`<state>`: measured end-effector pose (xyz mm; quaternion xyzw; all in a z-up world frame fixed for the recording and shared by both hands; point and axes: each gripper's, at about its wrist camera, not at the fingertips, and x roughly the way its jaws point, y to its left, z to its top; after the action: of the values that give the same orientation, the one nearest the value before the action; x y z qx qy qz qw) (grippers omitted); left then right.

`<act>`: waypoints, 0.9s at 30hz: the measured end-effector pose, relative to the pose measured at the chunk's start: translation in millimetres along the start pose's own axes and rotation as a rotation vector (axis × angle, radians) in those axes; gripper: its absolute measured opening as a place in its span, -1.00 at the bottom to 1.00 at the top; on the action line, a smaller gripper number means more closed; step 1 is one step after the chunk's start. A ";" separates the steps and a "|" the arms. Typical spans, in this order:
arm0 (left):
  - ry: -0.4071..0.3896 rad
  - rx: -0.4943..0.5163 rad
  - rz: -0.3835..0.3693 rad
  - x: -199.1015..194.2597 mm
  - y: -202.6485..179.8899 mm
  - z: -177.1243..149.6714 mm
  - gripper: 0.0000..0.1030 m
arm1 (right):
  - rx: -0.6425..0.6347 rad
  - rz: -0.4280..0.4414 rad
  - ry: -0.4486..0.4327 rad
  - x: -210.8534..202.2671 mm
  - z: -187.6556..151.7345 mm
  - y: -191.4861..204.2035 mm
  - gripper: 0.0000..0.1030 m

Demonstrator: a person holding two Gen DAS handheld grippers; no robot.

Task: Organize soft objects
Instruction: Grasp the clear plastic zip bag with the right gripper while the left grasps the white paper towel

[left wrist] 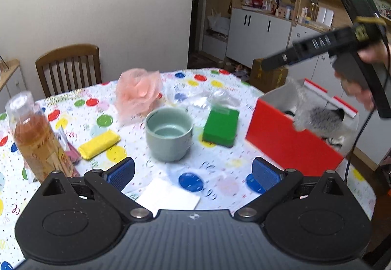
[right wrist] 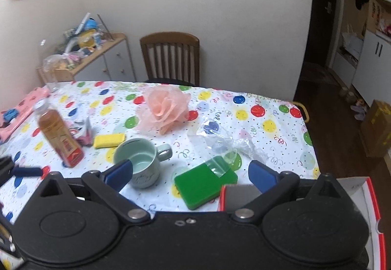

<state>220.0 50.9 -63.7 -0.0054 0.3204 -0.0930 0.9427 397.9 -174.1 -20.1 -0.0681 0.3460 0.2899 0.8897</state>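
Green sponge [right wrist: 205, 182] dead ahead of right gripper [right wrist: 193, 175], long axis slanting away; both grippers spread, empty, left gripper [left wrist: 193, 172] farther off.

left gripper [left wrist: 193, 173] low over table, pointing down and forward, blue pads [left wrist: 121, 173] spread wide, gap between them empty. right gripper [right wrist: 190, 175] likewise tilted down, jaws apart, holding nothing. in left wrist view right gripper's black body high at right, person's hand [left wrist: 366, 74] wrapped on handle.
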 end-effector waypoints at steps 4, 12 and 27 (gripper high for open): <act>0.021 -0.004 -0.007 11.7 18.9 -12.0 1.00 | 0.041 -0.040 0.029 25.0 15.6 -9.0 0.91; 0.117 0.024 -0.015 50.8 46.9 -35.6 1.00 | 0.074 -0.121 0.106 74.3 42.2 -35.5 0.70; 0.212 0.046 -0.001 91.6 51.7 -66.0 0.98 | -0.135 -0.152 0.375 185.0 50.9 -71.1 0.42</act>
<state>260.3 88.5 -174.9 0.0258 0.4161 -0.1009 0.9033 576.9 -129.5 -108.8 -0.2064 0.4790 0.2267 0.8226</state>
